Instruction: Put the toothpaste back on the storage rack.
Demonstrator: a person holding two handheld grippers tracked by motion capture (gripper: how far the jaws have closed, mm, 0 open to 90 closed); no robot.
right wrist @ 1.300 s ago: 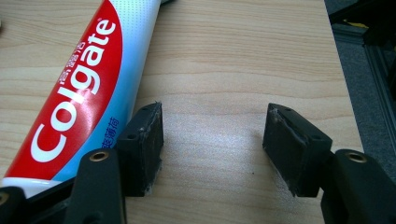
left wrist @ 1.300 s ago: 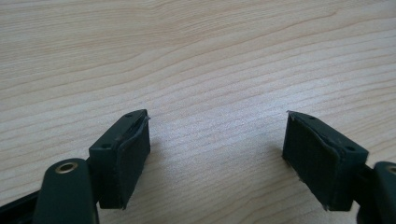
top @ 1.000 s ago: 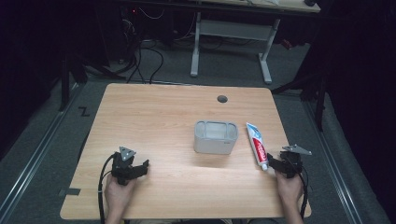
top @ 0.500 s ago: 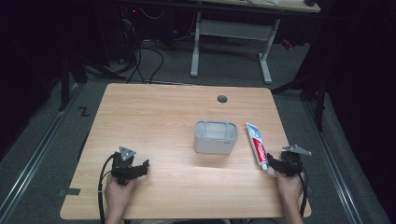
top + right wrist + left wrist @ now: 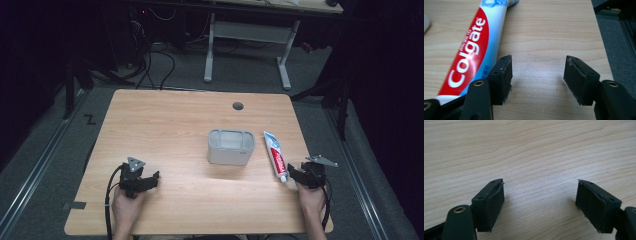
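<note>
My right gripper (image 5: 537,75) sits near the table's (image 5: 165,125) right edge, jaws apart and just closing slightly on nothing, the toothpaste (image 5: 472,47) just beside them; left gripper (image 5: 540,202) jaws apart.

Toothpaste tube (image 5: 275,155) lies beside grey container (image 5: 231,147)

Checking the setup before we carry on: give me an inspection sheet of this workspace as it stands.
Surface: wooden table, round hole near far edge.
Job's things: toothpaste tube lying flat, right of grey bin.
Clutter: nothing seen.
Grippers: left gripper open over bare wood; right gripper open, jaws just narrowed a little, nothing between them, tube beside one jaw.
Cables: black cable trails from left gripper.
Surroundings: dark floor, white desk frame beyond.
</note>
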